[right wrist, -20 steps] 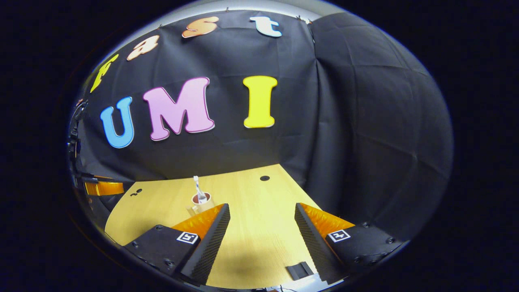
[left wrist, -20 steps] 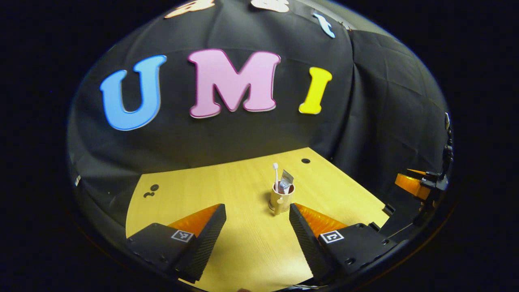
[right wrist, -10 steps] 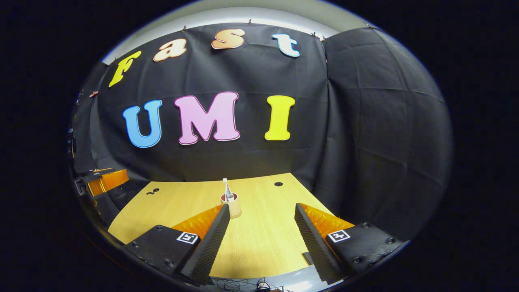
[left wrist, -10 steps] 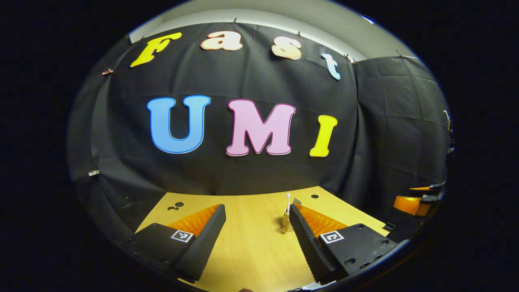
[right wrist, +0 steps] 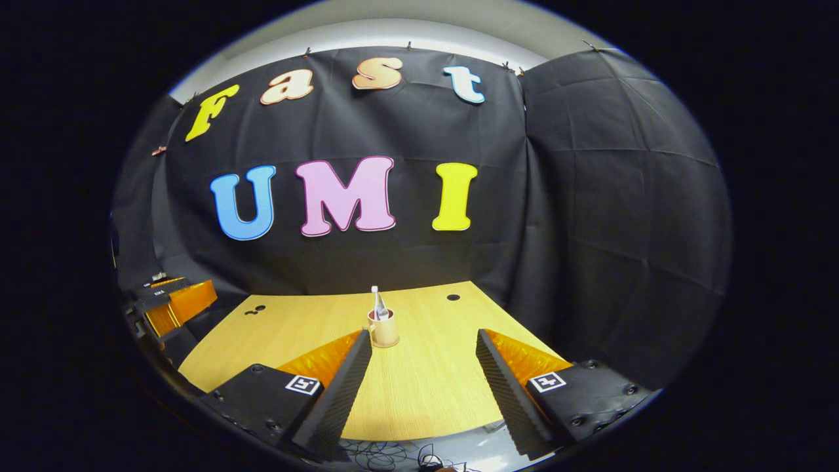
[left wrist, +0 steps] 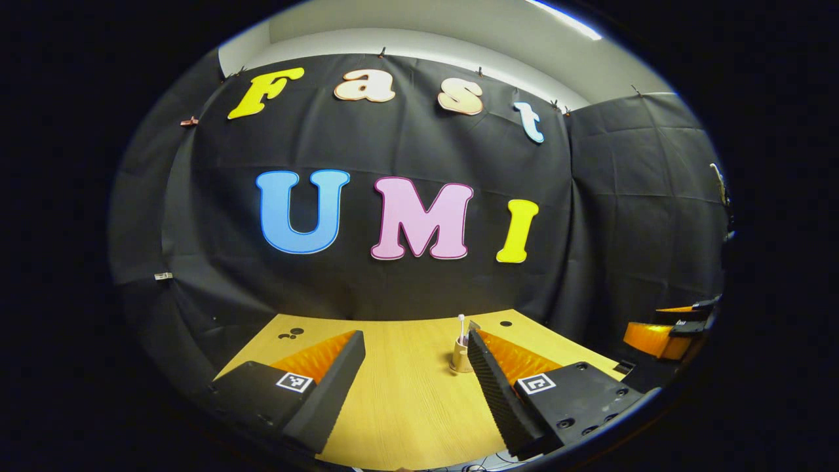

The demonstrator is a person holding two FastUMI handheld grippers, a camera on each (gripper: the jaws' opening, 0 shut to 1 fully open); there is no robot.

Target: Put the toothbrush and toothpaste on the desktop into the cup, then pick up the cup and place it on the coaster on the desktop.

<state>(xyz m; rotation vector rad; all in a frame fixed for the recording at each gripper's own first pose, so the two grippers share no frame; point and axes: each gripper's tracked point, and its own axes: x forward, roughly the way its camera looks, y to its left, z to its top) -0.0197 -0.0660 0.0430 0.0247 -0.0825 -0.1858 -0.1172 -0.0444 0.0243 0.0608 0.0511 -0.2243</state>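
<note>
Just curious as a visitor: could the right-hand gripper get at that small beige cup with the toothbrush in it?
Probably yes. The right gripper is open, and the small beige cup stands upright on the bare wooden desktop just beyond its left finger, with nothing between; it would need to shift sideways.

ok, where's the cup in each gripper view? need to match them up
Left gripper view: the cup stands on the desk right of centre, its right side hidden behind the gripper's right finger.
Right gripper view: the cup stands at centre, just beyond the left fingertip.
Shared landmark: the round hole in the desk, beyond the cup.
</note>
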